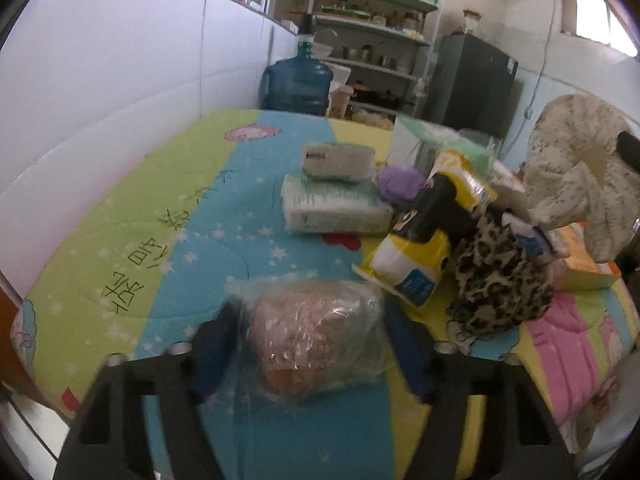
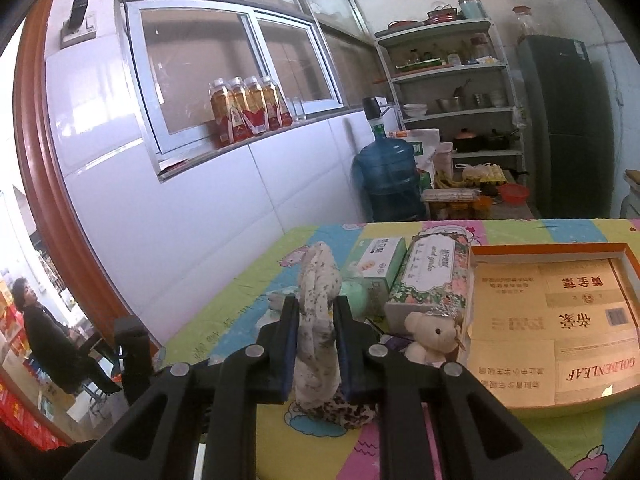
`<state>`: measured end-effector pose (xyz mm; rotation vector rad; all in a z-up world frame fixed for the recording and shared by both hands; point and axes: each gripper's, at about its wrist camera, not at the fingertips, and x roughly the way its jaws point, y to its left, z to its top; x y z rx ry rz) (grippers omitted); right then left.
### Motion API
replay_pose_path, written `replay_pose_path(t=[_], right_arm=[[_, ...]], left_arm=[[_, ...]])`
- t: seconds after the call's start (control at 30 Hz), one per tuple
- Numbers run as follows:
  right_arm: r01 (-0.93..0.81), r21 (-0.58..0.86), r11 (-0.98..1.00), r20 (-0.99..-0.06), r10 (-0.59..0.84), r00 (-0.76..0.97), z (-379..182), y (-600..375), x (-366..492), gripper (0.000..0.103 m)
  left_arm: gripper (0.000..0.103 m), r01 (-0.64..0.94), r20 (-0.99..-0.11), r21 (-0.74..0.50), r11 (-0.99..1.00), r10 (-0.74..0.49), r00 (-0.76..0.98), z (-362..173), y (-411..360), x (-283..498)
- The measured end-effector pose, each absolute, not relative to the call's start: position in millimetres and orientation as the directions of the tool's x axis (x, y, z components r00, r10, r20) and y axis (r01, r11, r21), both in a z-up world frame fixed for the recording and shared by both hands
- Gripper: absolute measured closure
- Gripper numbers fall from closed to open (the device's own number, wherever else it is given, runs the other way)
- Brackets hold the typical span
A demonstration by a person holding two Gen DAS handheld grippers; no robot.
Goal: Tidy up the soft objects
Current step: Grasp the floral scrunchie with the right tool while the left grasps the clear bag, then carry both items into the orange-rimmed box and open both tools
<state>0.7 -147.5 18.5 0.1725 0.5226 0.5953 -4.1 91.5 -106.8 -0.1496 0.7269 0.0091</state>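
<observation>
A soft brownish bundle in clear plastic lies on the cartoon-print blanket. My left gripper is open around it, one blue pad close to each side of the wrap. My right gripper is shut on a white speckled floral cloth, which stands up between its pads. That cloth hangs lifted at the right edge of the left wrist view. A leopard-print cloth lies under it. Nearby sit a small teddy bear and a purple soft thing.
Two stacked tissue packs and a yellow tissue pack lie mid-blanket. A floral tissue box, a green box and an orange-rimmed carton stand to the right. Behind are a water jug, shelves and a person.
</observation>
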Motion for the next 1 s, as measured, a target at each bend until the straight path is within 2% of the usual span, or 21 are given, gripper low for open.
replay_pose_path(t=[0.07, 0.13, 0.27, 0.67, 1.0], right_arm=[[-0.493, 0.304, 0.815, -0.425, 0.579, 0.695, 16, -147, 2, 0.085], [-0.495, 0.309, 0.812, -0.428, 0.583, 0.69, 15, -147, 3, 0.092], [-0.513, 0.321, 0.796, -0.414, 0.605, 0.68, 16, -149, 3, 0.098], [-0.529, 0.295, 0.796, -0.336, 0.605, 0.722, 34, -164, -5, 0.099], [-0.438, 0.286, 0.853, -0.288, 0.512, 0.809, 48, -208, -6, 0.099]], left_arm=[[0.035, -0.053, -0.65, -0.129, 0.99, -0.044, 0.759, -106, 90, -5], [0.037, -0.042, -0.635, -0.123, 0.992, -0.046, 0.771, -104, 90, -10], [0.037, -0.03, -0.6, -0.115, 0.993, -0.046, 0.799, -95, 88, -20], [0.037, 0.023, -0.52, -0.104, 0.994, -0.074, 0.851, -42, 74, -27], [0.037, 0.15, -0.502, -0.107, 0.983, -0.184, 0.845, -12, 20, -12]])
